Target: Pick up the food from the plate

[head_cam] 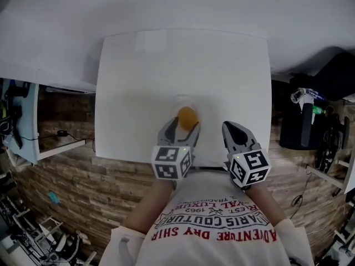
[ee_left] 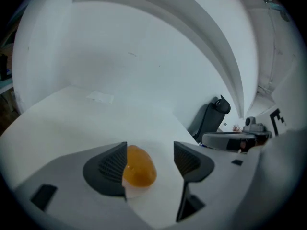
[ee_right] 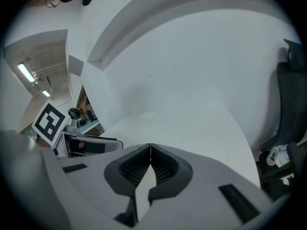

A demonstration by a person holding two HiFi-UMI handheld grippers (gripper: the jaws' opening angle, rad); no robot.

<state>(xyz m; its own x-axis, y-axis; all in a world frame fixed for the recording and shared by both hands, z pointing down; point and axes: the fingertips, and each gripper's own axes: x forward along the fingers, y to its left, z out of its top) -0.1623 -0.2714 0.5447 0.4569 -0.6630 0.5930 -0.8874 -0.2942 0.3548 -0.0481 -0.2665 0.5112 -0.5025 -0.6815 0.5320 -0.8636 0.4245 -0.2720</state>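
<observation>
The left tongs (ee_left: 150,163) are open around the round orange piece of food (ee_left: 141,169), not squeezing it. The food sits on a small white plate (ee_left: 135,192) on the white table (head_cam: 144,82). The right tongs (ee_right: 150,153) are closed tight, holding nothing

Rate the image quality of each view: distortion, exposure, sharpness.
Head view: fisheye bows the edges of the white table; its surface is washed out, only the orange food stands out. Left gripper view: dark round vignette, strong curvature, food sharp between the open left tongs. Right gripper view: same vignette and bending; shut right tongs sharp, ceiling lights glare at left.
</observation>
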